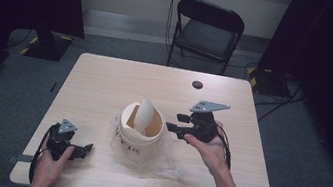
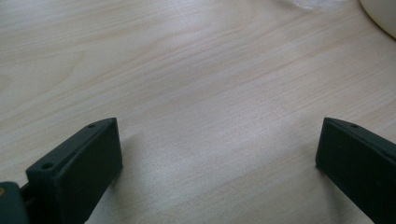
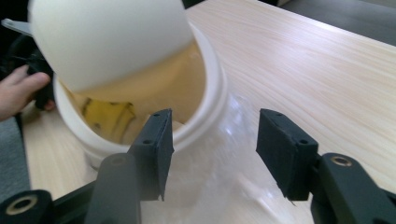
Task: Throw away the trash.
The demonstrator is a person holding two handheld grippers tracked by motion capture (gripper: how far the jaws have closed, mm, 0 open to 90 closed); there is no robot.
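A small cream bin (image 1: pixel 140 137) stands mid-table on a crumpled clear plastic bag (image 1: pixel 163 163). Its swing lid (image 1: pixel 145 114) is tipped up on edge. In the right gripper view the lid (image 3: pixel 112 37) hangs over the bin's rim (image 3: pixel 212 88), and a yellow peel (image 3: pixel 109 114) with dark marks lies inside. My right gripper (image 1: pixel 175 122) hovers just right of the bin, open, jaws pointing at it. Nothing sits between its jaws (image 3: pixel 215 121); the bag (image 3: pixel 219 177) lies beneath them. My left gripper (image 1: pixel 86 149) rests at the front left, open (image 2: pixel 217 126) over bare wood.
The light wooden table (image 1: pixel 106 79) has a dark round cable hole (image 1: pixel 198 84) near its far edge. A black folding chair (image 1: pixel 208 29) stands behind the table. The bin's edge (image 2: pixel 383 14) shows at the top right of the left gripper view.
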